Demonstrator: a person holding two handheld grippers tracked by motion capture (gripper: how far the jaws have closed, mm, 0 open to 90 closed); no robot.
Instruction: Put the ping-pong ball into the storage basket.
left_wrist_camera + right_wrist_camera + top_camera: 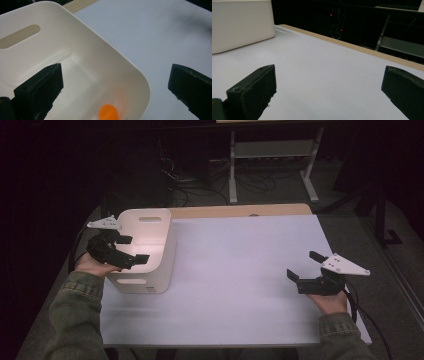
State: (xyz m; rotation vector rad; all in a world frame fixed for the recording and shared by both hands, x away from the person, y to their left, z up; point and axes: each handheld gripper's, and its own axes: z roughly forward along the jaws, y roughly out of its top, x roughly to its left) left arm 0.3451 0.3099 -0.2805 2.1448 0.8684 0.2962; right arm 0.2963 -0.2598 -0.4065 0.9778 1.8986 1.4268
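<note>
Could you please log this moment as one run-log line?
left claw: open, over white bin | orange ball: in bin | right claw: open, above table

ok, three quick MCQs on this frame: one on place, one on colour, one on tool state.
1. Where is the white bin?
A. left part of the table
B. right edge
C. on the floor

2. What colour is the small object inside the bin?
A. blue
B. orange
C. green

3. How is the right tool?
A. shut on the bin
B. shut, empty
C. open, empty

Answers: 1 A, the high view shows the bin under the left tool. 2 B, orange in the left gripper view. 3 C, its jaws stand wide apart over the bare table.
</note>
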